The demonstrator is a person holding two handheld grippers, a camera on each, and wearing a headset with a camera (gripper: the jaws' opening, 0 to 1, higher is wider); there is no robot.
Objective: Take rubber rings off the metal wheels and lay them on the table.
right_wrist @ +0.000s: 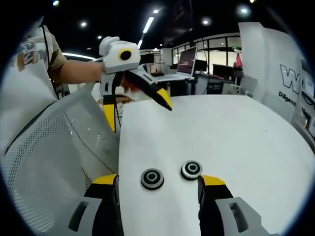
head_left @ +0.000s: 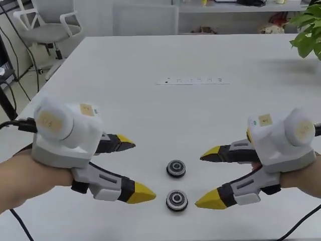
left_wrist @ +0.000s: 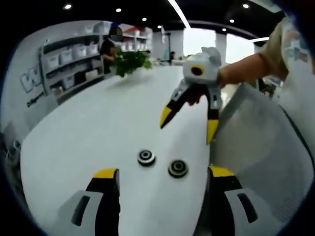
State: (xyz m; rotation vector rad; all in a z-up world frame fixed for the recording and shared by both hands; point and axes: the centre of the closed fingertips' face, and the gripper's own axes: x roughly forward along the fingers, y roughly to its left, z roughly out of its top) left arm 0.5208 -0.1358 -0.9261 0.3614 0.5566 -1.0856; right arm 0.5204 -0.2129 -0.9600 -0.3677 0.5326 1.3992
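Note:
Two small metal wheels, each with a black rubber ring around it, lie flat on the white table [head_left: 150,75]. The far wheel [head_left: 176,168] [left_wrist: 146,157] [right_wrist: 191,169] and the near wheel [head_left: 177,200] [left_wrist: 178,168] [right_wrist: 152,178] sit close together near the front edge. My left gripper [head_left: 141,169] [left_wrist: 163,173] [right_wrist: 138,110] hovers just left of them, open and holding nothing. My right gripper [head_left: 200,179] [right_wrist: 158,180] [left_wrist: 188,127] faces it from the right, also open and holding nothing. Both point at the wheels without touching them.
A flat white strip [head_left: 193,80] lies mid-table. A green plant [head_left: 308,32] stands at the far right corner. An office chair [head_left: 47,25] is beyond the far left edge. A grey mesh chair [right_wrist: 64,142] is at the table's near side.

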